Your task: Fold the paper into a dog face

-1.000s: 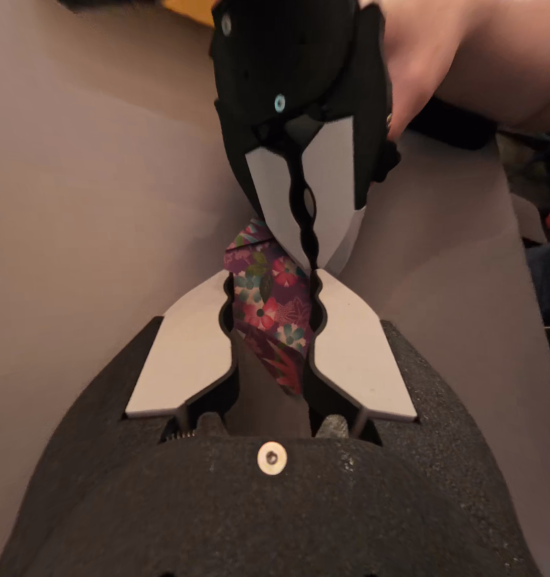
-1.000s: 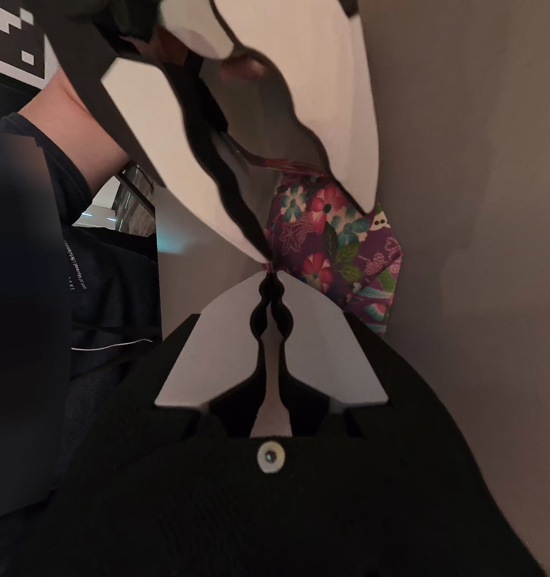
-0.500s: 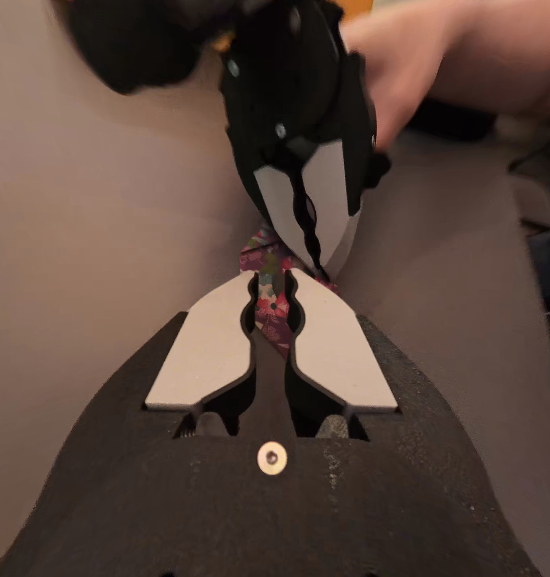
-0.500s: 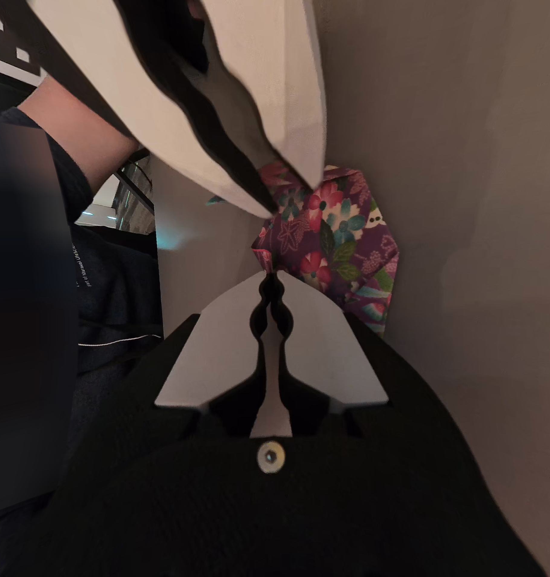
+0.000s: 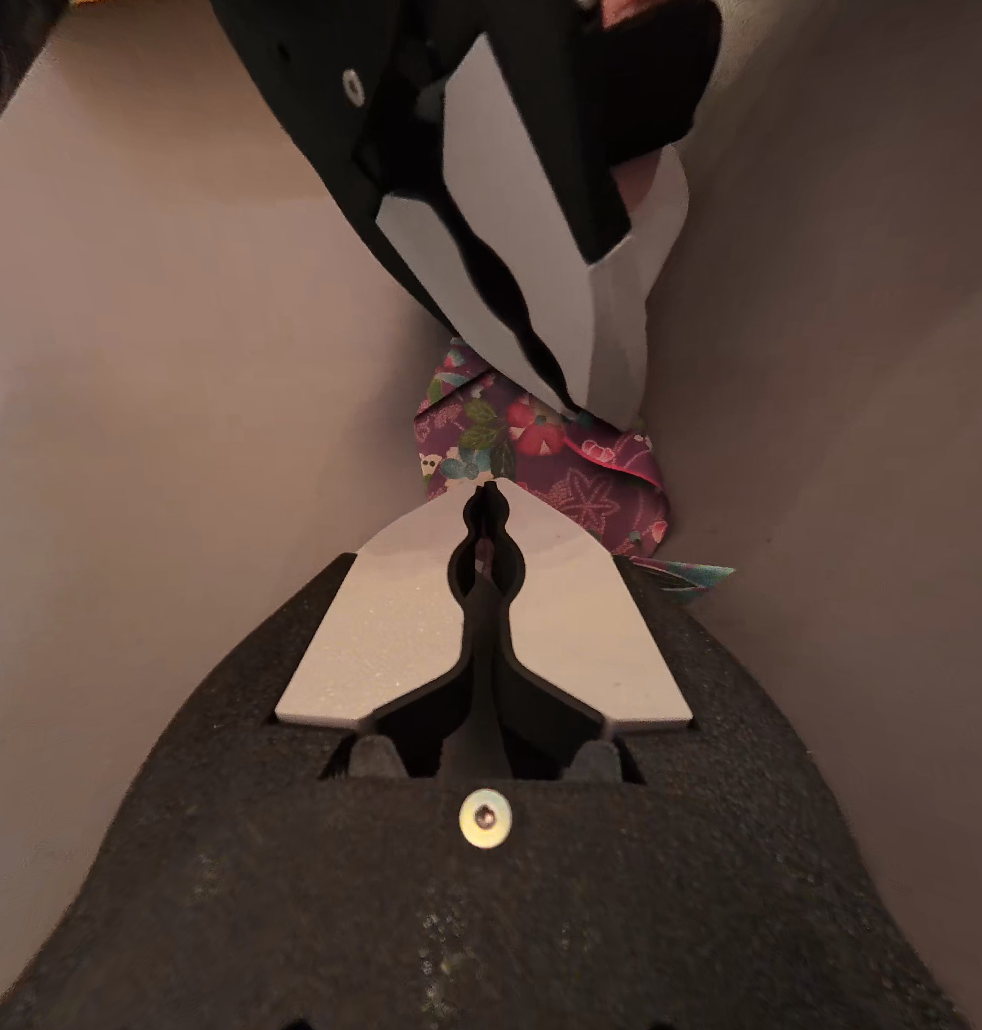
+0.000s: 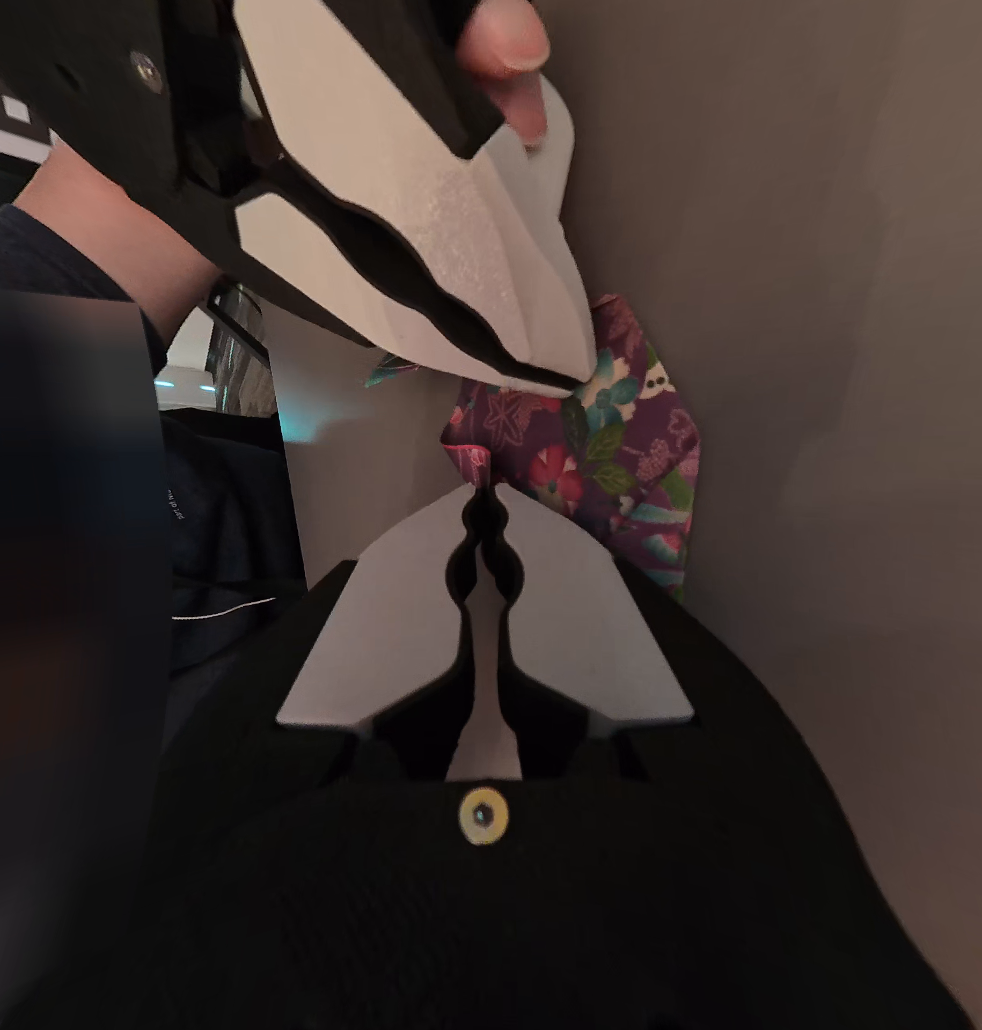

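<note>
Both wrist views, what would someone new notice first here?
The bright floral paper, purple with red and teal flowers, stands out mid-frame against the plain grey table. Two grippers meet on it: the left gripper shut at its near edge, the right gripper coming down from above, shut on a raised flap.

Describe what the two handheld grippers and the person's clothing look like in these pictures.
Both the left gripper and the right gripper have a rough matte black body, two flat white pointed fingers with wavy black inner edges, and a round silver screw behind the fingers. No cables show. The person wears a dark navy short sleeve.
</note>
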`<action>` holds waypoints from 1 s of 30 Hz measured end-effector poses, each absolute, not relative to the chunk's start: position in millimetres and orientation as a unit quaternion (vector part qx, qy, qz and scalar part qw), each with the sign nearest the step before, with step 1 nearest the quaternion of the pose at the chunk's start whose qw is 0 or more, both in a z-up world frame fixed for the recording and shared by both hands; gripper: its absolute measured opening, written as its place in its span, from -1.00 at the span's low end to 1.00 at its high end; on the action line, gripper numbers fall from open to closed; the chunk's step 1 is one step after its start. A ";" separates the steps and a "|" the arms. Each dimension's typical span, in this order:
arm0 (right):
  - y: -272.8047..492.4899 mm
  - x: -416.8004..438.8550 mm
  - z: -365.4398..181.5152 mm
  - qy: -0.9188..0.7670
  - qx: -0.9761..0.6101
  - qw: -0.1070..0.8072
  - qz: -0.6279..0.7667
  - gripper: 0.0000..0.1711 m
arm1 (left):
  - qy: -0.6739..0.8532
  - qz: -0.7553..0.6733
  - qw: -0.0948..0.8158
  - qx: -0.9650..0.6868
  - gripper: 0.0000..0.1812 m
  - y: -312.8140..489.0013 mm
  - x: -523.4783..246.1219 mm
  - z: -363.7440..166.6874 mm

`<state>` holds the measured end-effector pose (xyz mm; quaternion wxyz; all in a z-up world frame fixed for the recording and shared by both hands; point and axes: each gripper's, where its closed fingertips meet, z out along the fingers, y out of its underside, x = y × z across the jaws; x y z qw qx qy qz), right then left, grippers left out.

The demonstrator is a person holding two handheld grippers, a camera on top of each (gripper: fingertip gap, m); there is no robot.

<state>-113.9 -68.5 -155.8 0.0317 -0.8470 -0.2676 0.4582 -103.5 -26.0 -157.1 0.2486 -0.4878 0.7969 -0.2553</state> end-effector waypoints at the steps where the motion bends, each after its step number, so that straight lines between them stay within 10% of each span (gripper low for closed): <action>1: -69.0 -114.8 -156.6 -0.272 -0.849 0.023 0.453 -0.98 | 0.798 -0.255 0.253 -0.484 -1.00 -26.1 -103.4 -157.2; 30: -66.2 -111.7 -159.0 -0.290 -0.861 -0.080 0.411 -0.98 | 0.805 -0.252 0.265 -0.467 -0.99 -28.6 -104.7 -157.1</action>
